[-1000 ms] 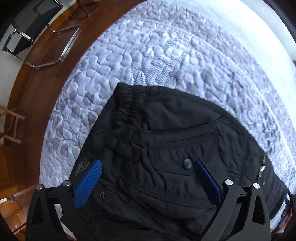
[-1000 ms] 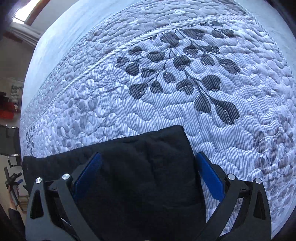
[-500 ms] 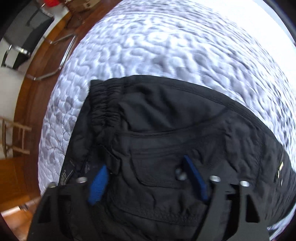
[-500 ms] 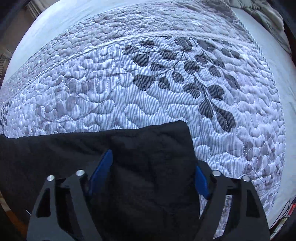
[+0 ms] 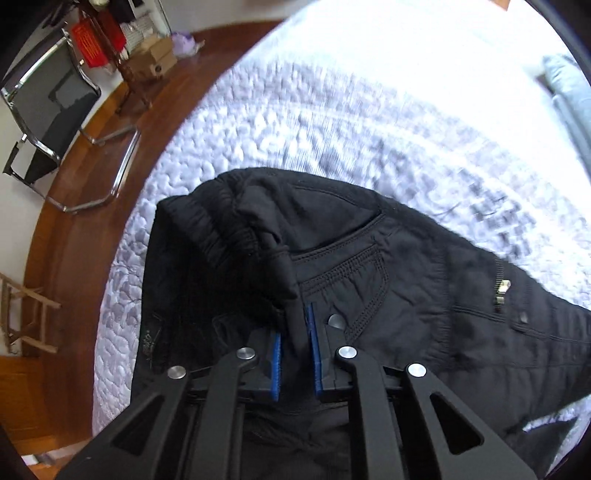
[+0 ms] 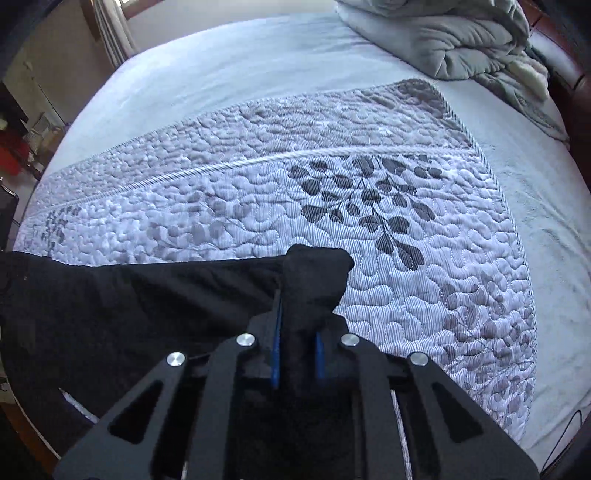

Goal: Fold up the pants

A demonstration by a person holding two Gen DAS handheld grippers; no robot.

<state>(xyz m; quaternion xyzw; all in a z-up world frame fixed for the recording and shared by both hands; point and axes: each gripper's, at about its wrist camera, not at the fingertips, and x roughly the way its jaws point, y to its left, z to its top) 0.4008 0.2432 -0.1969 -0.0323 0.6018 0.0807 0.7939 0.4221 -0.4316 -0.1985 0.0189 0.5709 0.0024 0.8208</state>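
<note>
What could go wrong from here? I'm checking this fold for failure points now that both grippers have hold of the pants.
1. The left gripper pinches only a narrow ridge near the waistband of the pants; it may slip out when lifted.
2. The right gripper holds a bunched leg end, so the fold could come out crooked.
3. Dragging may rumple the quilted cover.

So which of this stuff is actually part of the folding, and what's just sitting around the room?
Part of the job:
- black pants
- left gripper, pinching the waist end
- right gripper, pinching the leg end
- quilted bedspread underneath

Just lying about:
- bundled grey duvet
- metal-framed chair
- cardboard boxes
</note>
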